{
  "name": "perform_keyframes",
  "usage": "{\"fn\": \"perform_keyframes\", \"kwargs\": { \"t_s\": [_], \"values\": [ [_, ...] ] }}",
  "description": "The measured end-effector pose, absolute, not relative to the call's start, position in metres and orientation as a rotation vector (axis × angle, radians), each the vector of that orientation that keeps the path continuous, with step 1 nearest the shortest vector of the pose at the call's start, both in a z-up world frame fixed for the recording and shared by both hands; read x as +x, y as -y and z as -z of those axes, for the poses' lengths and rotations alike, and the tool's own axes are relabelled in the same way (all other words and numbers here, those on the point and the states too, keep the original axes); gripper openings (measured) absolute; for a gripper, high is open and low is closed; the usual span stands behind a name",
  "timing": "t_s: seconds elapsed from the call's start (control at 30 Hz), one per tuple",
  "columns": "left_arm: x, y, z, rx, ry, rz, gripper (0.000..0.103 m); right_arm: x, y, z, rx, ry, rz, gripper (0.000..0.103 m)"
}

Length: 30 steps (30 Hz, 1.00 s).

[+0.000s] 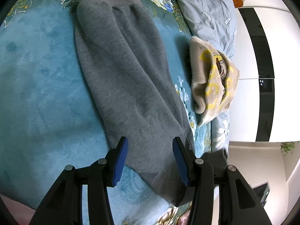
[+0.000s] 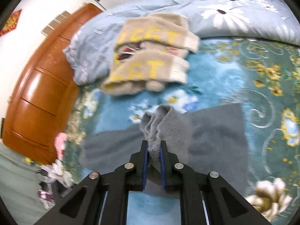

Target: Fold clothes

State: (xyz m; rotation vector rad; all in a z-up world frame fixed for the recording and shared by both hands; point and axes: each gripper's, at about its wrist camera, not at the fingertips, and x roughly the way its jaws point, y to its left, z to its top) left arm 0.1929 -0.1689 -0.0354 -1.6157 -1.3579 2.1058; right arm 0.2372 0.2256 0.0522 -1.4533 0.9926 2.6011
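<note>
Right wrist view: my right tongs [image 2: 153, 151] pinch the gray garment [image 2: 215, 136]; left tongs [image 1: 150, 161] spread, empty. Tan sweater [image 2: 150, 56] looks folded, gray one only half.

Teal floral blanket [image 1: 37, 86], pale blue quilt [image 2: 234, 13], wooden headboard [image 2: 37, 97], white wall [image 2: 37, 9]

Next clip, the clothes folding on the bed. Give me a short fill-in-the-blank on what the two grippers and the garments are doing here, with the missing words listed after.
1. The right gripper is shut on a bunched edge of the ____ garment.
2. The left gripper is ____, with nothing between its fingers.
3. The folded beige sweater carries ____ letters.
4. The clothes lie on a floral ____ blanket.

Missing words: grey; open; yellow; blue
</note>
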Motion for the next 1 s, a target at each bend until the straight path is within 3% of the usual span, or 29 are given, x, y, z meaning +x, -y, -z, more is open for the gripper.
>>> {"fn": "perform_keyframes", "kwargs": {
  "t_s": [0.1, 0.3, 0.4, 0.47, 0.63, 0.8, 1.0],
  "values": [
    [0.196, 0.172, 0.035, -1.616, 1.365, -2.121, 0.050, 0.223, -0.187, -0.042, -1.545, -0.888, -2.627, 0.012],
    [0.195, 0.177, 0.039, -1.625, 1.398, -2.134, 0.050, 0.191, -0.134, 0.045, -1.789, -0.791, -2.493, 0.013],
    [0.192, 0.175, 0.042, -1.637, 1.382, -2.133, 0.050, 0.188, -0.122, 0.063, -1.878, -0.758, -2.474, 0.018],
    [0.190, 0.170, 0.043, -1.648, 1.360, -2.123, 0.050, 0.188, -0.126, 0.053, -1.904, -0.780, -2.528, 0.025],
    [0.182, 0.144, 0.030, -1.584, 1.217, -2.082, 0.050, 0.200, -0.178, 0.013, -1.774, -0.892, -2.630, 0.027],
    [0.163, 0.073, 0.013, -1.475, 1.046, -1.927, 0.062, 0.235, -0.257, -0.003, -1.577, -0.964, -2.556, 0.031],
    [0.154, 0.039, 0.057, -1.674, 1.035, -1.874, 0.061, 0.252, -0.271, 0.016, -1.697, -0.987, -2.477, 0.031]
  ]
}}
